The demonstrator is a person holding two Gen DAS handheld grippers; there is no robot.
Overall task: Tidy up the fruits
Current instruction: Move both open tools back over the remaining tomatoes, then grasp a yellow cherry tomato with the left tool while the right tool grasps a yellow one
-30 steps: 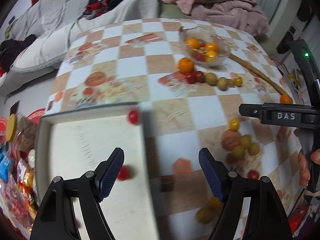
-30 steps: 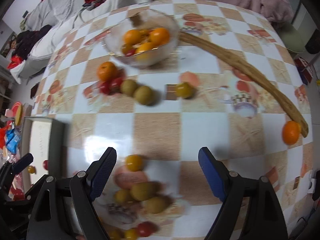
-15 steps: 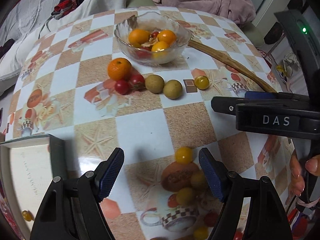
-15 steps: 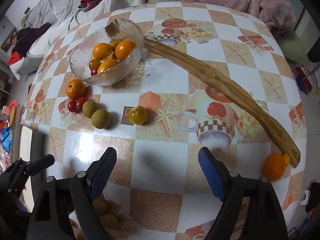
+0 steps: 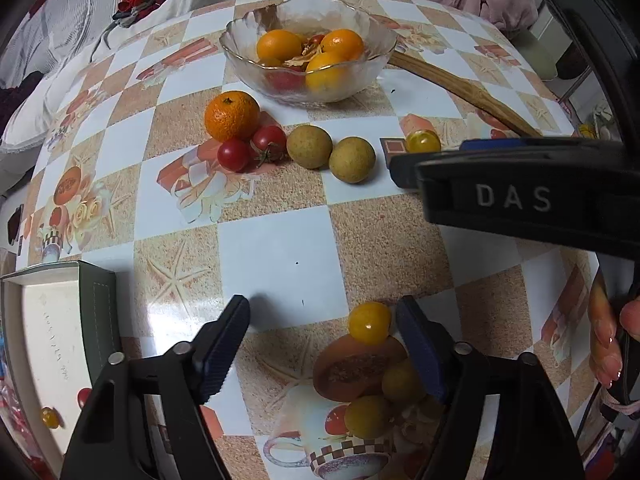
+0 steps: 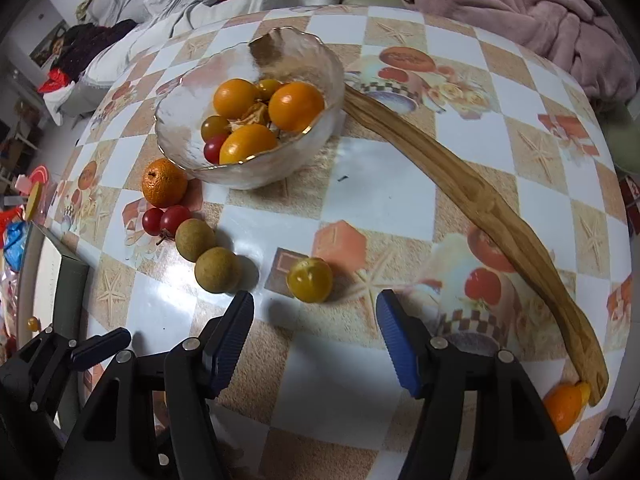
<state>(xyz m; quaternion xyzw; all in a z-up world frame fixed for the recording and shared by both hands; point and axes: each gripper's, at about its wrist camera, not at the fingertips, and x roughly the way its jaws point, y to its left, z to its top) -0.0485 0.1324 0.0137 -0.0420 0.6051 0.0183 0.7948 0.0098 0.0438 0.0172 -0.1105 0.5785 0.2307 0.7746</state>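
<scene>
My left gripper [image 5: 322, 344] points down at the checkered table, jaws closing. A yellow cherry tomato [image 5: 369, 323] lies between them beside the right pad, and the pads are not pressing on it. Longans [image 5: 368, 416] lie just behind it. My right gripper [image 6: 316, 320] hovers with jaws closing and nothing between them. Another yellow tomato [image 6: 310, 280] sits just beyond its tips. A glass bowl [image 6: 176, 148] holds oranges and small tomatoes. Beside it lie a mandarin [image 6: 164, 183], two red cherry tomatoes [image 6: 168, 218] and two longans [image 6: 217, 269].
A white box tray [image 5: 48, 320] at the table's left edge holds a red and a yellow tomato. A long curved wooden board [image 6: 460, 176] runs from the bowl to the right edge, with a mandarin [image 6: 564, 402] at its end. A person's fingers [image 5: 604, 344] show at right.
The left gripper swung from above the white tray rightward to the fruit cluster and sank. The right gripper shifted towards the lone yellow tomato. Both pairs of jaws have narrowed.
</scene>
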